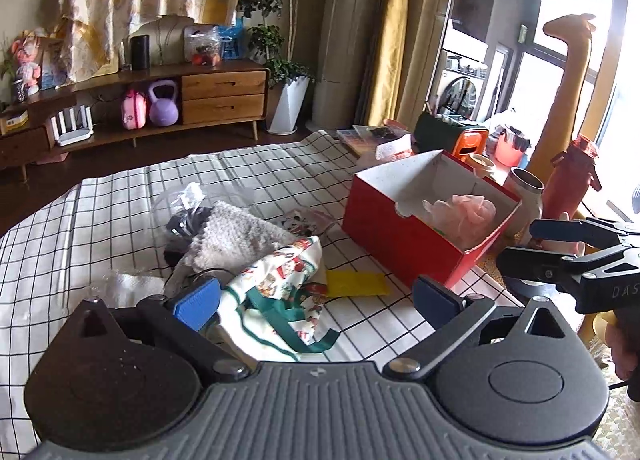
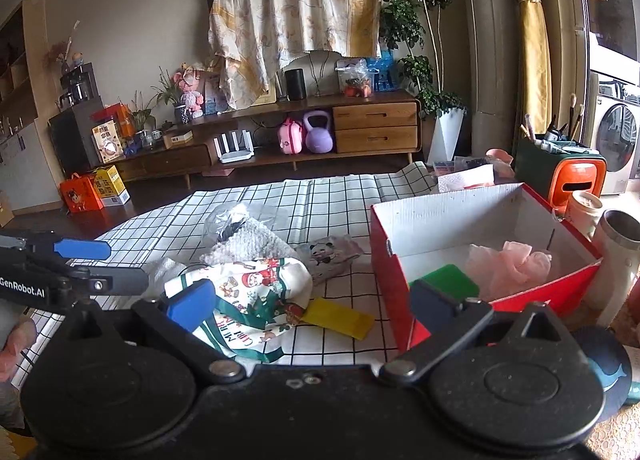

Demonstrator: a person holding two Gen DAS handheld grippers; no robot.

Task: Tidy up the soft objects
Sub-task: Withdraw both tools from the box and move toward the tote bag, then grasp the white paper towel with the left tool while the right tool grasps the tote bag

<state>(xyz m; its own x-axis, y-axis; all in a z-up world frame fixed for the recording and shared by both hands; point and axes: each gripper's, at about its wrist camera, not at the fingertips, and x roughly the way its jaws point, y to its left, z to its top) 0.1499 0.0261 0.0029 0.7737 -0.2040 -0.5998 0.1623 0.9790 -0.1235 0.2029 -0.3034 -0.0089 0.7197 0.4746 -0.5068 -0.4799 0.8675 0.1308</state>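
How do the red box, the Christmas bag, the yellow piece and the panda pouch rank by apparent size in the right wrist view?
1. red box
2. Christmas bag, nearer the camera, so possibly flattered
3. and 4. yellow piece and panda pouch look alike, so unranked.

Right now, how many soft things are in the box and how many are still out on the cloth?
In the red box: 2, pink mesh puff and green sponge.
On the cloth: 4, Christmas bag, knit towel, panda pouch, yellow cloth.
Total: 6.
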